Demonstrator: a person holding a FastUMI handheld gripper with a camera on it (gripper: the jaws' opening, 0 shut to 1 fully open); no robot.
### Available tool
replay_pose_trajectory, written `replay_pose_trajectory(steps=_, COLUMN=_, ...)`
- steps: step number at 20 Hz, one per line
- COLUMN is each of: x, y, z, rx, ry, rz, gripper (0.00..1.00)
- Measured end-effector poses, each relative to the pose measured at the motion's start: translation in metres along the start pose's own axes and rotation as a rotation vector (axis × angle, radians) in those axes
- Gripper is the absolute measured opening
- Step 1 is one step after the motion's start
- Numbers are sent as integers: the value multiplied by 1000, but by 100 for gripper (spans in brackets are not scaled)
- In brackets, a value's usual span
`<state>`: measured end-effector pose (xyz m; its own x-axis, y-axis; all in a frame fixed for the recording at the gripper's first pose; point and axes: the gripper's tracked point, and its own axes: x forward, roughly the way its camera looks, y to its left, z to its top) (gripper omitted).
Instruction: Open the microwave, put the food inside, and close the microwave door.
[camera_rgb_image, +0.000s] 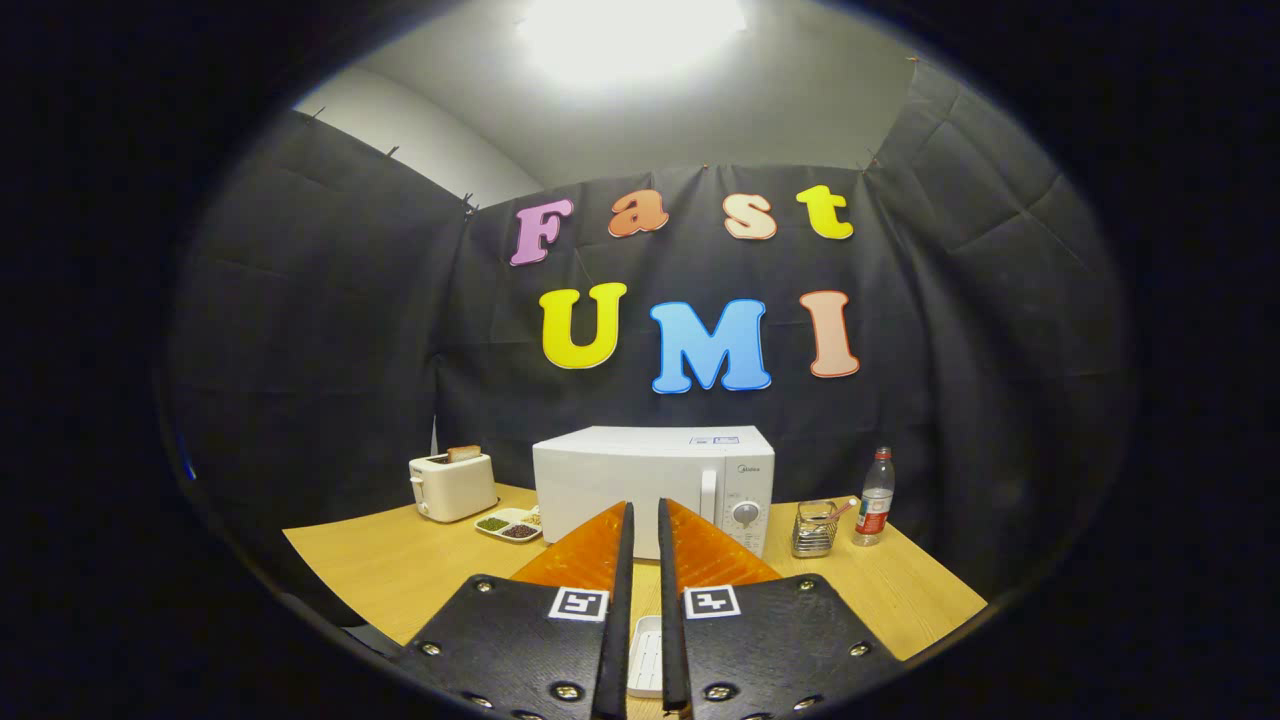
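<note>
While the tongs (645, 510) are held above the near part of the tabletop (400, 565), their two fingers are seen nearly closed, with only a narrow gap left between them and nothing gripped. Through that gap, a small white ridged tray (645, 655) is glimpsed lying on the tabletop under the fingers; what it carries cannot be made out. Beyond the fingertips, the white microwave (650, 475) is set against the booth wall with its door shut. To its left, a cream toaster (452, 485) with a slice of bread in it is placed, and a divided dish (510, 524) lies just beside the microwave's lower left corner. To its right, a wire holder (815, 528) and a plastic bottle (875, 497) are stood close together.
</note>
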<state>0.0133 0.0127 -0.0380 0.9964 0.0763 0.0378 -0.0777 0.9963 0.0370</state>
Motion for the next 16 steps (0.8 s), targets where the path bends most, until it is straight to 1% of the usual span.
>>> replay_pose_trajectory(steps=1, x=-4, y=-2, z=2, rx=-9, ry=-3, rz=-12, gripper=21)
replay_pose_trajectory(steps=2, x=-6, y=-3, z=4, rx=-19, ry=-4, rz=-27, gripper=34)
replay_pose_trajectory(steps=3, x=-10, y=-4, z=6, rx=-32, ry=-3, rz=-34, gripper=55)
replay_pose_trajectory(steps=4, x=-12, y=-4, z=4, rx=-37, ry=0, rz=-43, gripper=59)
replay_pose_trajectory(steps=5, x=-14, y=-3, z=4, rx=-37, ry=5, rz=-44, gripper=73)
replay_pose_trajectory(steps=6, x=-15, y=1, z=4, rx=-33, ry=9, rz=-34, gripper=80)
replay_pose_trajectory(steps=7, x=-18, y=7, z=5, rx=-28, ry=11, rz=-21, gripper=89)
replay_pose_trajectory(steps=9, x=-24, y=6, z=11, rx=-11, ry=0, rz=-24, gripper=97)
replay_pose_trajectory(steps=16, x=-37, y=8, z=17, rx=-32, ry=-19, rz=-31, gripper=97)
